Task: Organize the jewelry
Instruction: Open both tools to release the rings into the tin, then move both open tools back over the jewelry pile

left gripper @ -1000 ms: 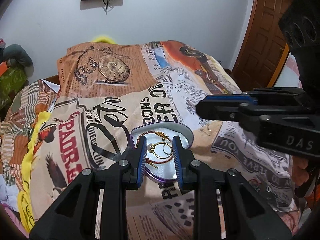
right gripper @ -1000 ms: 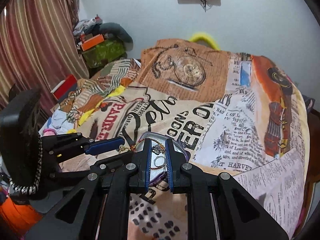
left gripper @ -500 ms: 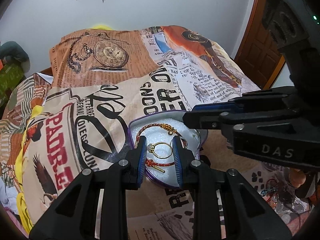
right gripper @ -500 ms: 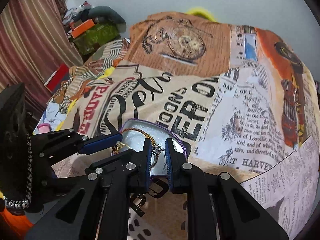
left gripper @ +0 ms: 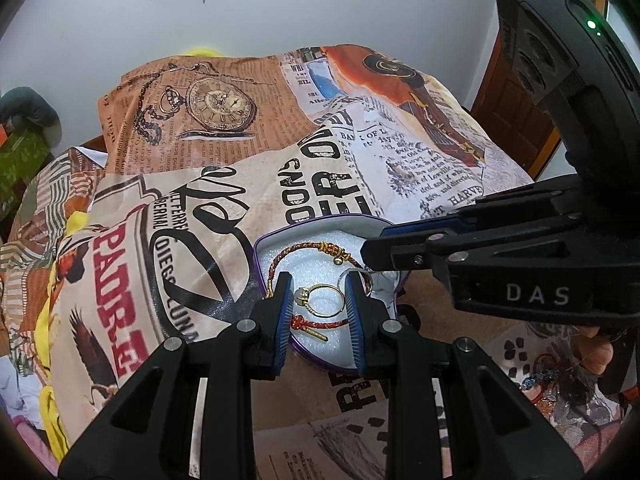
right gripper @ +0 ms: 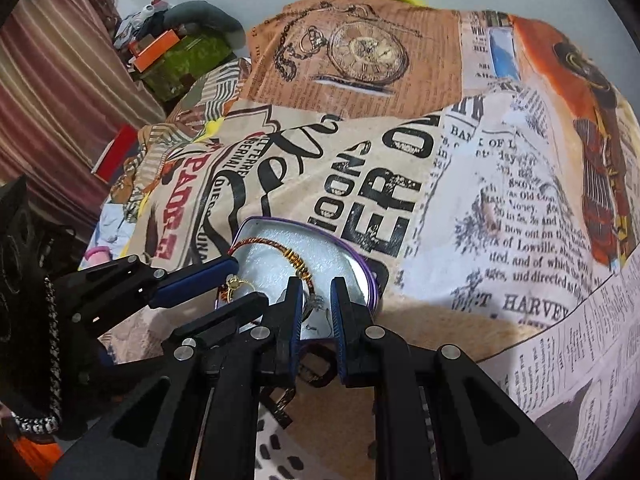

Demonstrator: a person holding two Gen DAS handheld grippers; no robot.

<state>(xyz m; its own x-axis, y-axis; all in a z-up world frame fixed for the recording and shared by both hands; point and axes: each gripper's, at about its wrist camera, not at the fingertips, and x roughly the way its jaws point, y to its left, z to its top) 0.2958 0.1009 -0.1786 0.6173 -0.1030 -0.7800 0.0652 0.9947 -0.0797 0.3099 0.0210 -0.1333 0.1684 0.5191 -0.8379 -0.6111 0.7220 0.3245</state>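
Observation:
A purple heart-shaped box (left gripper: 267,241) lined with white foam lies on the printed bedspread; it also shows in the right wrist view (right gripper: 360,258). A red braided bracelet (left gripper: 298,249) with a gold clasp lies in it. My left gripper (left gripper: 319,294) is shut on a gold ring (left gripper: 322,299) with a pale stone, held just over the foam. My right gripper (right gripper: 316,302) is shut on a silver ring (right gripper: 314,305) over the box's right side. In the left wrist view the right gripper (left gripper: 370,258) reaches in from the right, and a silver ring (left gripper: 348,274) shows at its tip.
The bed is covered by a newspaper-and-pocket-watch print spread (left gripper: 216,108). More jewelry (left gripper: 540,376) lies on the bed at the right. A green box and clutter (right gripper: 180,56) sit at the far left by striped curtains. A wooden door (left gripper: 516,92) stands at the right.
Both grippers have come down and forward over the box with their rings. The right gripper has moved in closer above the box's right side.

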